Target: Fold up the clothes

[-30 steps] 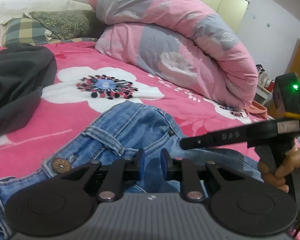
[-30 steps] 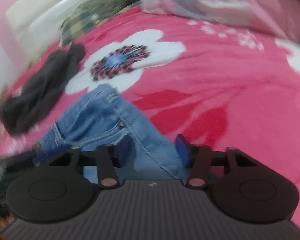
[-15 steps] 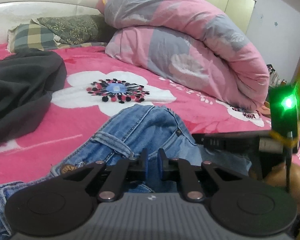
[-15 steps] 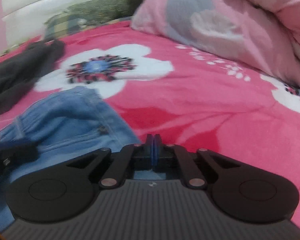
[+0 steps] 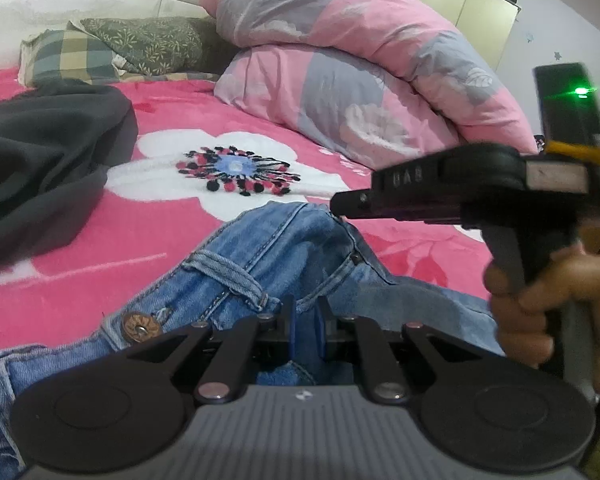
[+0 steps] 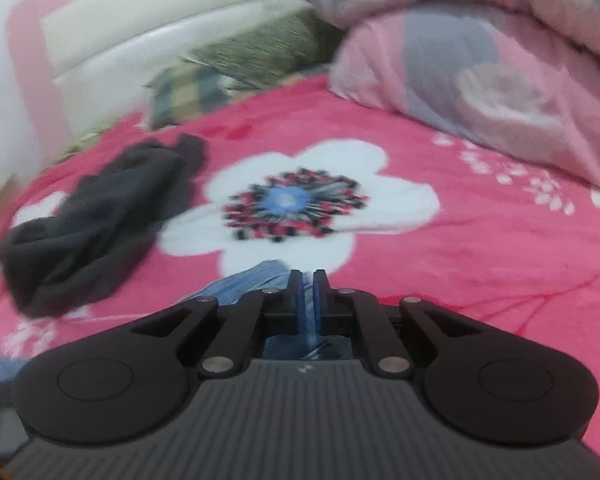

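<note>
Early stage: your left gripper (image 5: 305, 330) and right gripper (image 6: 307, 294) both pinch the crumpled blue denim jeans (image 5: 284, 248); folding remains, dark grey garment (image 5: 40, 152) untouched.

The left gripper (image 5: 304, 330) sits at the lower centre of its frame, jaws pinched on denim. At the right edge a hand (image 5: 540, 300) grips the right gripper's handle. The right gripper (image 6: 307, 294), lower centre of its own blurred frame, has just parted its jaws slightly, cloth between them.
</note>
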Demonstrator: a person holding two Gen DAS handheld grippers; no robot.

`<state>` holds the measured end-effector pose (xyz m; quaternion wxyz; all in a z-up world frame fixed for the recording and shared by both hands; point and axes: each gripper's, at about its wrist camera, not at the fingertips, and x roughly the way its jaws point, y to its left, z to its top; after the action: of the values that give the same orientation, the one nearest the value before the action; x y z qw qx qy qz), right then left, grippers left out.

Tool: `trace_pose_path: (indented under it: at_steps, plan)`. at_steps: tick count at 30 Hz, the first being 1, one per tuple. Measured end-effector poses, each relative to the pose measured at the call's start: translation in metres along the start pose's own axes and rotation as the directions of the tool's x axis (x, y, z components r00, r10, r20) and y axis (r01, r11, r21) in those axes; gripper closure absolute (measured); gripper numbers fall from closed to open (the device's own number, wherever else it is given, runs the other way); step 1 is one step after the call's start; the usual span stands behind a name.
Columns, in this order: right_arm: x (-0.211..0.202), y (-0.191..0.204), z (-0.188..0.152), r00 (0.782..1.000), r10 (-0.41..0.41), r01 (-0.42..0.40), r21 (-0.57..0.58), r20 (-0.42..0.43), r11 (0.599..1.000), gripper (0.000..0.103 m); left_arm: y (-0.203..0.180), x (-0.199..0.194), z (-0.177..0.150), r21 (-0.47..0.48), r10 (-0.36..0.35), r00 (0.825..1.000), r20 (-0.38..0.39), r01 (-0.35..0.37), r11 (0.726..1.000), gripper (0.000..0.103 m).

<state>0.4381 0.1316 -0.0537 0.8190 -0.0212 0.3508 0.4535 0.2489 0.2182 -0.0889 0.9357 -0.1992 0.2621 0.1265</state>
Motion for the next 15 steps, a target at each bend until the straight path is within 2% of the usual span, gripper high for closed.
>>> trace_pose_path:
  at_steps: [1,2,3,4,5,6,9,10,12,13,15]
  plan:
    - [0.004,-0.007,0.003,1.000,0.006,-0.006,0.046,-0.003,0.999,0.088,0.000,0.000,0.000,0.002,0.002,1.000,0.000,-0.002,1.000,0.091]
    - [0.007,-0.014,0.006,1.000,0.021,-0.020,0.097,-0.008,0.995,0.073,0.000,0.000,0.000,0.002,0.002,1.000,-0.001,-0.002,1.000,0.091]
    - [0.010,-0.023,0.010,0.997,0.068,-0.064,0.165,-0.020,0.984,0.065,0.000,0.000,0.000,0.001,0.001,1.000,-0.001,-0.001,1.000,0.091]
    - [0.014,-0.032,0.013,0.993,0.115,-0.104,0.227,-0.034,0.968,0.047,0.000,-0.001,0.000,0.000,0.001,1.000,0.000,-0.001,1.000,0.091]
    - [0.022,-0.036,0.017,0.985,0.158,-0.135,0.268,-0.068,0.954,0.036,0.000,-0.001,0.000,0.000,0.001,1.000,0.000,-0.001,1.000,0.091]
    - [0.031,-0.040,0.020,0.973,0.202,-0.161,0.307,-0.108,0.938,0.034,0.000,-0.001,0.000,0.001,0.001,1.000,0.000,-0.001,1.000,0.091]
    - [0.063,-0.039,0.025,0.920,0.276,-0.171,0.347,-0.280,0.922,0.035,-0.001,0.000,0.000,0.004,0.002,1.000,0.001,-0.002,1.000,0.091]
    - [0.067,-0.032,0.027,0.914,0.258,-0.161,0.304,-0.313,0.939,0.036,-0.001,0.000,0.000,0.005,0.003,1.000,0.001,-0.003,1.000,0.091]
    - [0.067,-0.017,0.030,0.904,0.247,-0.177,0.220,-0.349,0.959,0.053,-0.001,0.000,-0.001,0.007,0.004,1.000,0.001,-0.004,1.000,0.091]
    - [0.065,-0.010,0.031,0.900,0.247,-0.192,0.184,-0.358,0.964,0.070,-0.002,0.000,-0.001,0.010,0.007,1.000,0.003,-0.007,1.000,0.091]
    - [0.054,0.002,0.032,0.914,0.235,-0.213,0.103,-0.331,0.972,0.078,-0.003,-0.002,-0.001,0.018,0.016,1.000,0.012,-0.016,1.000,0.091]
